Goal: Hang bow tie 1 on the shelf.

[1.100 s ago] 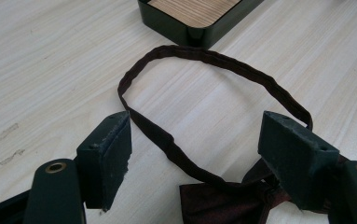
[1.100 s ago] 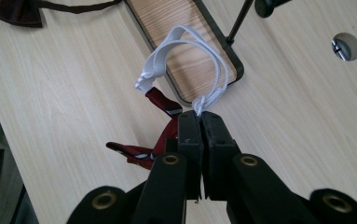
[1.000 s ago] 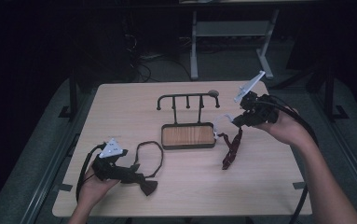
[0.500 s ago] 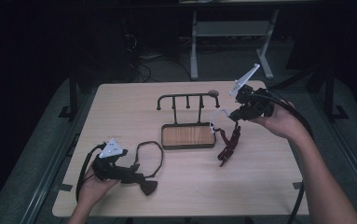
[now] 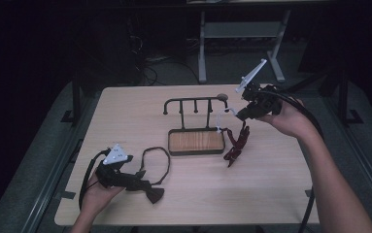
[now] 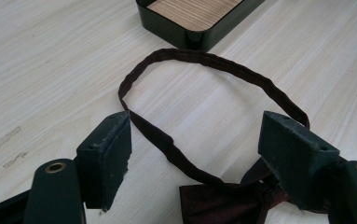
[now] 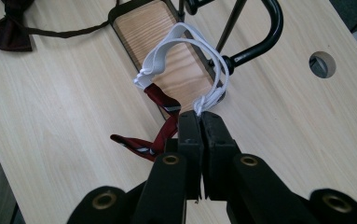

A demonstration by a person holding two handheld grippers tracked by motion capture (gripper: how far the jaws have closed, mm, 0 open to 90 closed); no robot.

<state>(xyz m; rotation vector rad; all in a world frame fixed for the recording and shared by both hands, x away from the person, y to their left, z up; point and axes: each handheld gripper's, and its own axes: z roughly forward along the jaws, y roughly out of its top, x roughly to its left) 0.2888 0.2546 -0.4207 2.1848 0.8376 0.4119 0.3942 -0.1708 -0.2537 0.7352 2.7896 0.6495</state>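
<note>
Right gripper view: the right gripper (image 7: 199,119), jaws clamped on the white elastic loop (image 7: 185,51) of a red striped tie (image 7: 155,123), brings it to the black rack (image 5: 195,103), and it's not clearly hooked yet. The dark bow tie (image 6: 223,203) lies on the table (image 5: 125,111), between the wide-open jaws of the left gripper (image 6: 199,158), ungrasped

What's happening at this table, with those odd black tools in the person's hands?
A person works two hand-held grippers at a pale wooden table. The right gripper is shut on the white elastic loop of a dark red striped tie, holding it at the end of a black metal hanging rack with a wooden base. The left gripper rests open around the strap of a dark maroon bow tie lying on the table.
</note>
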